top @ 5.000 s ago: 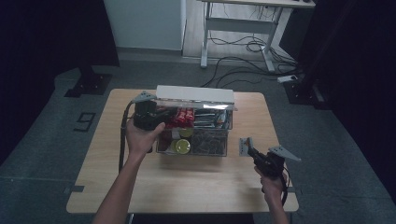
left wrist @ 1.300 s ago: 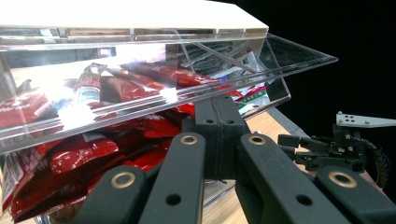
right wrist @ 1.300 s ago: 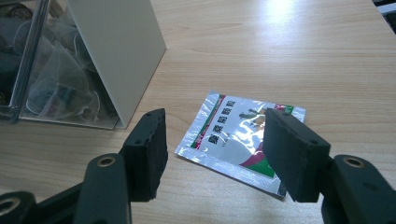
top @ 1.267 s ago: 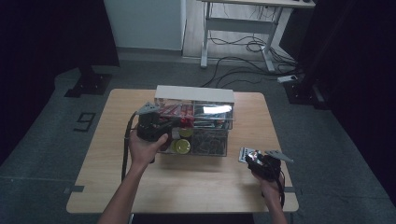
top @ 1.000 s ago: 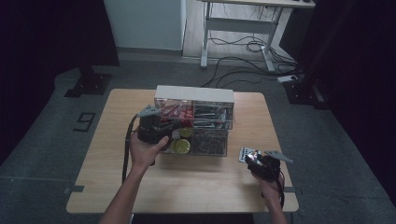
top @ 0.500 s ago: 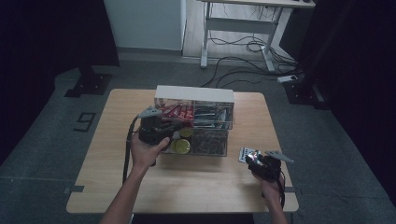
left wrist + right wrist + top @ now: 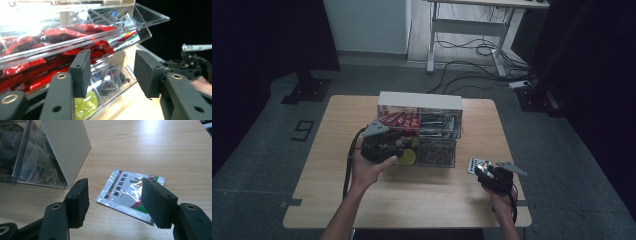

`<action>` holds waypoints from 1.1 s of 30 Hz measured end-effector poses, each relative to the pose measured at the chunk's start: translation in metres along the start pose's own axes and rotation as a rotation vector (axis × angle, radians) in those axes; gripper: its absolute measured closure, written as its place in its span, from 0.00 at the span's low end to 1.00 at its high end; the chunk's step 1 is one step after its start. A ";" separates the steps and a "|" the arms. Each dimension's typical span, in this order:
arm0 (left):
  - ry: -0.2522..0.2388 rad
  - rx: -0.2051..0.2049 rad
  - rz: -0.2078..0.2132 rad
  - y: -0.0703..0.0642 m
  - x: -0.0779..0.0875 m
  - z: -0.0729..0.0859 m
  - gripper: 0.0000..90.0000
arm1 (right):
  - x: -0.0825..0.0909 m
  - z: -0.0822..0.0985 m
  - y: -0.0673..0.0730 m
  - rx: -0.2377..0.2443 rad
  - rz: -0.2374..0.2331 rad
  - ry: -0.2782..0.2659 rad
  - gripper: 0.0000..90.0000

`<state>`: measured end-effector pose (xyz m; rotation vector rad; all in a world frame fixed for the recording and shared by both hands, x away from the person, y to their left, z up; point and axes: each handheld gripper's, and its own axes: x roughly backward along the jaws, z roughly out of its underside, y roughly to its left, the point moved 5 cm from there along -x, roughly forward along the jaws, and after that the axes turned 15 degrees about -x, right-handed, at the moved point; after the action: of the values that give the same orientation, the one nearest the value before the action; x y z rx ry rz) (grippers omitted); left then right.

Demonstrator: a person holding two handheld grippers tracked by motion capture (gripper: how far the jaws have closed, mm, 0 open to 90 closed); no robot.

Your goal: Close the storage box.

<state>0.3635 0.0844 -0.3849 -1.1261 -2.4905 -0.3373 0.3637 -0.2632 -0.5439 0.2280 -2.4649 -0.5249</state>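
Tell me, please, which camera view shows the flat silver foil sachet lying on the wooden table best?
The right gripper view: the silver foil sachet lies flat, close up, its print visible between the open right gripper. The high view shows it as a small bright patch beside the clear drawer box.

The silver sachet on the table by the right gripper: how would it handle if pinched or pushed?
The silver sachet lies flat and thin on the wooden table, so it is probably light and floppy. Its glossy foil looks slippery; a push would likely slide it, and pinching may need an edge.

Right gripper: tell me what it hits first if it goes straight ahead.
Likely the foil sachet lying flat on the table. The right gripper has open jaws aimed down at it, with nothing between them; depth is unclear.
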 end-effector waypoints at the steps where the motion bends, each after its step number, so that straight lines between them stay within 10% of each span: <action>1: 0.002 -0.009 -0.002 0.000 0.001 0.001 0.50 | 0.000 0.000 0.001 0.001 -0.004 -0.003 0.43; 33: 0.121 -0.028 -0.078 -0.001 -0.001 0.114 0.39 | 0.010 0.014 0.005 0.115 -0.078 0.045 0.39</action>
<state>0.3348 0.1250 -0.4874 -0.9903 -2.4341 -0.4503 0.3473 -0.2574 -0.5472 0.3804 -2.4523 -0.4062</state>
